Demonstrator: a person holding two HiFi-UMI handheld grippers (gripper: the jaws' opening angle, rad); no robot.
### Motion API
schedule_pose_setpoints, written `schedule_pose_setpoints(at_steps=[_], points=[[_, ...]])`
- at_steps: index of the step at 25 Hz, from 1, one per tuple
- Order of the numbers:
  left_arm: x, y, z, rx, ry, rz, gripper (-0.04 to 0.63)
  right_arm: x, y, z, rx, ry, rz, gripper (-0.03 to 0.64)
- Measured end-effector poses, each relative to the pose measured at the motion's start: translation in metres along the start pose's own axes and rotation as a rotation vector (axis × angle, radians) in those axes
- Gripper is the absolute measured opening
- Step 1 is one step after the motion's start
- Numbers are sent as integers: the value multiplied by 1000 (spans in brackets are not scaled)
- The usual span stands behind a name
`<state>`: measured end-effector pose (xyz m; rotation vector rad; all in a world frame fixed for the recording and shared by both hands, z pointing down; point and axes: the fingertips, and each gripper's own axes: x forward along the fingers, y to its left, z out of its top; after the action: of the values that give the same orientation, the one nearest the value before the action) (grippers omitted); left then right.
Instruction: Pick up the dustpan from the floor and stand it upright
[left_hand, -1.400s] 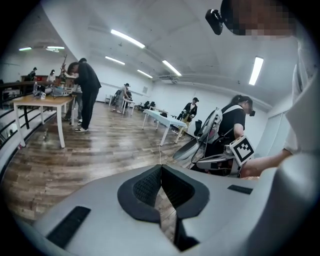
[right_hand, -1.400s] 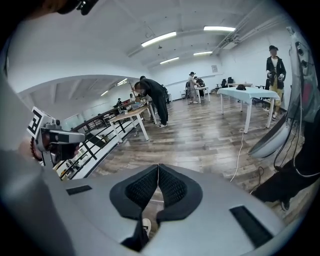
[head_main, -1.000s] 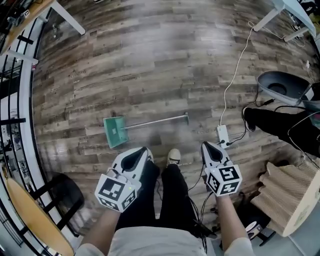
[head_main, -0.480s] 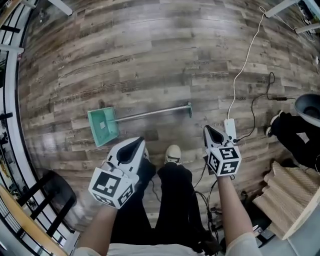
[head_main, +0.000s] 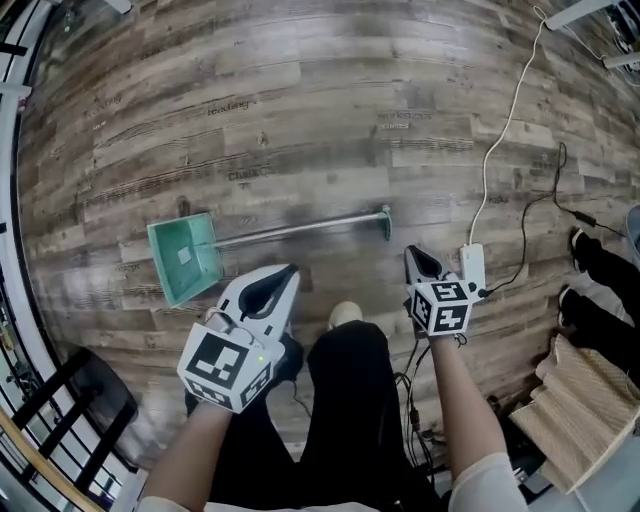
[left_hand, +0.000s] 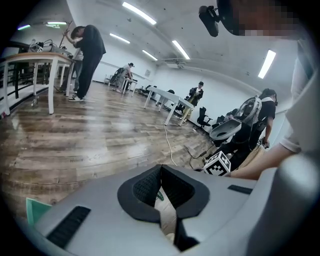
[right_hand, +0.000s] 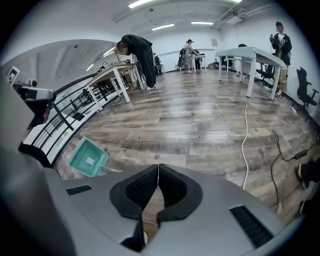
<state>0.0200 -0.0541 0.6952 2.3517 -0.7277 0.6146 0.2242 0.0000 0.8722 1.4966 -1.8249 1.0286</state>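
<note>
The dustpan lies flat on the wood floor: a green pan (head_main: 185, 257) and a long metal handle (head_main: 300, 228) that runs right to a green end cap (head_main: 385, 221). My left gripper (head_main: 287, 272) hangs just below the handle, near the pan, apart from it, with its jaw tips together and nothing between them. My right gripper (head_main: 409, 254) is below and right of the end cap, also shut and empty. The right gripper view shows the pan (right_hand: 88, 157) at the left, ahead of that gripper (right_hand: 158, 166). A green corner of the pan (left_hand: 37, 210) shows beside the left gripper (left_hand: 161, 167).
A white cable with a power strip (head_main: 472, 268) lies just right of my right gripper. My shoe (head_main: 345, 315) stands between the grippers. A black chair (head_main: 95, 400) is at the lower left, stacked cardboard (head_main: 585, 400) at the lower right. People and white tables (right_hand: 250, 52) stand far off.
Both grippers have sunk toward the floor and the view has come closer to it. The dustpan looks larger and sits further left. It has not been touched.
</note>
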Motion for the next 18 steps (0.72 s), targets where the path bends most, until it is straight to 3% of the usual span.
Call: schedule_pose_setpoints(at_steps=[11, 18], points=[[62, 58, -51, 31, 0, 7, 25, 121, -47, -74, -69, 80, -40, 28], [77, 80, -62, 47, 5, 14, 25, 186, -69, -117, -105, 172, -27, 29]])
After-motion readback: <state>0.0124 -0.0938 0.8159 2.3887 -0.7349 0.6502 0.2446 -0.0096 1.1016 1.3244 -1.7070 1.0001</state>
